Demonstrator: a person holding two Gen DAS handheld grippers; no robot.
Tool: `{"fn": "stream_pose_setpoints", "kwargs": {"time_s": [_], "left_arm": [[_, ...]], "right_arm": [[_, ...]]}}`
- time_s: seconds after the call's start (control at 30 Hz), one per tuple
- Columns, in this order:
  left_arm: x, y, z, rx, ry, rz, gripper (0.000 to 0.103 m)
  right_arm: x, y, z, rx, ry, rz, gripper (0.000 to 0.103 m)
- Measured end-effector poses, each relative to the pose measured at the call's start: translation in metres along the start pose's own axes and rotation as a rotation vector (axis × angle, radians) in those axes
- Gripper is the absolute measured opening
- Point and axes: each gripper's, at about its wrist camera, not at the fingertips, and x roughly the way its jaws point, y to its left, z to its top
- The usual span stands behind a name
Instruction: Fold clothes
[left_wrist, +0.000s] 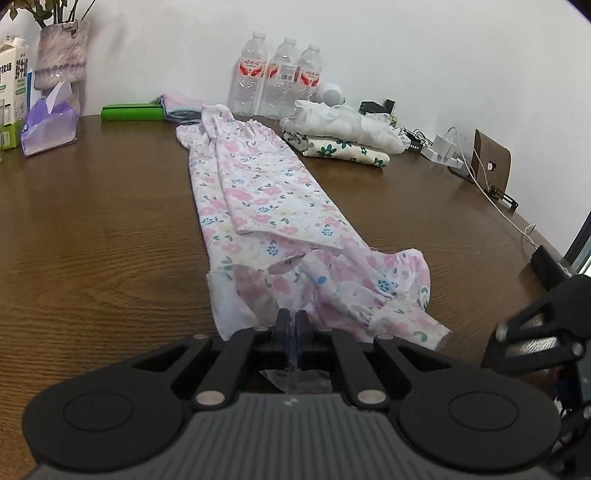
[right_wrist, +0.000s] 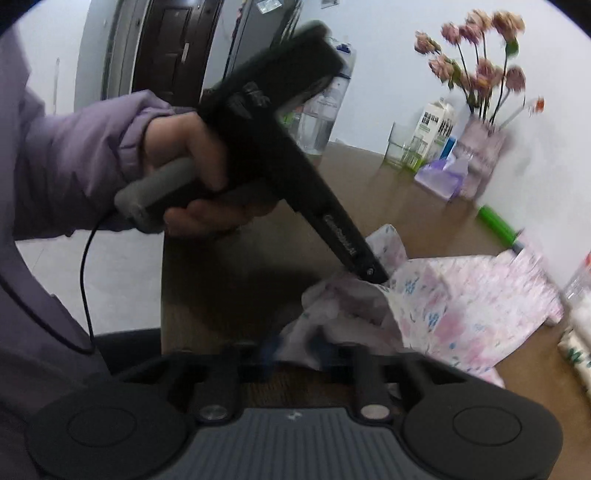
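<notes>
Both grippers clamped on near hem of floral garment (left_wrist: 258, 206), brown wooden table (left_wrist: 92, 240).

Left gripper (left_wrist: 291, 332) pinched shut on thin hem cloth, fabric bunched just beyond fingertips. Right gripper (right_wrist: 295, 350) closed on same bunched end, blurred, cloth crumpled between fingers; its body visible at right edge of left view. Garment stretched lengthwise away from near table edge, far end by three water bottles (left_wrist: 277, 77) at wall. Left of garment: wide bare tabletop out to tissue pack (left_wrist: 48, 125) and milk carton (left_wrist: 13, 92). Right of garment: narrower bare strip, folded clothes stack (left_wrist: 343, 136) near far end, white cable (left_wrist: 491, 192) along right table edge. Person's hand (right_wrist: 195, 173) gripping left tool handle, purple sleeve (right_wrist: 74, 155).
</notes>
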Motion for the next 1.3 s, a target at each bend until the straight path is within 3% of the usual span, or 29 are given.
{"fn": "stream_pose_setpoints", "kwargs": {"time_s": [0.13, 0.23, 0.27, 0.33, 0.4, 0.47, 0.57, 0.63, 0.7, 0.73, 0.8, 0.83, 0.87, 0.93, 1.0, 1.03, 1.07, 1.13, 1.17, 1.27, 1.3], "left_arm": [[-0.028, -0.004, -0.008, 0.100, -0.043, 0.009, 0.019], [-0.082, -0.014, -0.025, 0.317, -0.175, -0.076, 0.034], [-0.101, -0.021, -0.032, 0.399, -0.206, -0.130, 0.045], [-0.131, -0.039, -0.046, 0.569, -0.238, -0.243, 0.058], [-0.142, -0.064, -0.061, 0.743, -0.284, -0.258, 0.079], [-0.136, -0.090, -0.080, 0.937, -0.330, -0.215, 0.080], [-0.108, -0.107, -0.100, 1.137, -0.339, -0.179, 0.080], [-0.090, -0.116, -0.110, 1.249, -0.333, -0.159, 0.071], [-0.080, -0.107, -0.095, 1.158, -0.250, -0.185, 0.014], [-0.076, -0.101, -0.086, 1.096, -0.210, -0.202, 0.011], [-0.071, -0.087, -0.066, 0.965, -0.148, -0.247, 0.010], [-0.070, -0.080, -0.056, 0.904, -0.127, -0.278, 0.010], [-0.069, -0.074, -0.045, 0.847, -0.101, -0.315, 0.010], [-0.065, -0.065, -0.026, 0.753, -0.050, -0.389, 0.010], [-0.056, -0.055, -0.009, 0.668, 0.024, -0.489, 0.010], [-0.051, -0.049, -0.001, 0.625, 0.059, -0.535, 0.010], [-0.045, -0.043, 0.006, 0.579, 0.086, -0.565, 0.009], [-0.030, -0.029, 0.021, 0.478, 0.144, -0.585, 0.011], [-0.024, -0.020, 0.027, 0.425, 0.160, -0.587, 0.017], [-0.022, 0.008, 0.035, 0.309, 0.098, -0.548, 0.065], [-0.024, 0.017, 0.036, 0.282, 0.081, -0.567, 0.067]], "right_arm": [[-0.009, -0.010, -0.002, 0.119, -0.020, 0.075, 0.002], [-0.033, -0.007, -0.010, 0.207, -0.078, 0.128, 0.002], [-0.042, -0.005, -0.013, 0.232, -0.093, 0.135, 0.002], [-0.057, 0.000, -0.015, 0.260, -0.104, 0.146, 0.002], [-0.072, 0.005, -0.016, 0.283, -0.114, 0.162, 0.002], [-0.083, 0.011, -0.013, 0.283, -0.122, 0.181, 0.002], [-0.094, 0.016, -0.007, 0.272, -0.130, 0.191, 0.002], [-0.096, 0.017, -0.006, 0.268, -0.128, 0.178, 0.002], [-0.098, 0.018, -0.007, 0.264, -0.130, 0.166, 0.004], [-0.101, 0.017, -0.008, 0.257, -0.145, 0.164, 0.010], [-0.109, 0.014, -0.015, 0.246, -0.205, 0.148, 0.040], [-0.113, 0.013, -0.019, 0.243, -0.242, 0.123, 0.071], [-0.112, 0.012, -0.024, 0.239, -0.273, 0.066, 0.086], [-0.100, 0.014, -0.030, 0.188, -0.280, -0.018, 0.085], [-0.080, 0.018, -0.033, 0.079, -0.236, -0.044, 0.077], [-0.068, 0.020, -0.034, 0.012, -0.206, -0.047, 0.056], [-0.058, 0.021, -0.034, -0.038, -0.175, -0.043, 0.018], [-0.041, 0.008, -0.031, -0.032, -0.122, 0.003, 0.006], [-0.039, -0.008, -0.029, 0.058, -0.122, 0.056, 0.006], [-0.030, -0.065, -0.027, 0.392, -0.109, 0.225, 0.006], [-0.025, -0.085, -0.029, 0.511, -0.097, 0.273, 0.006]]}}
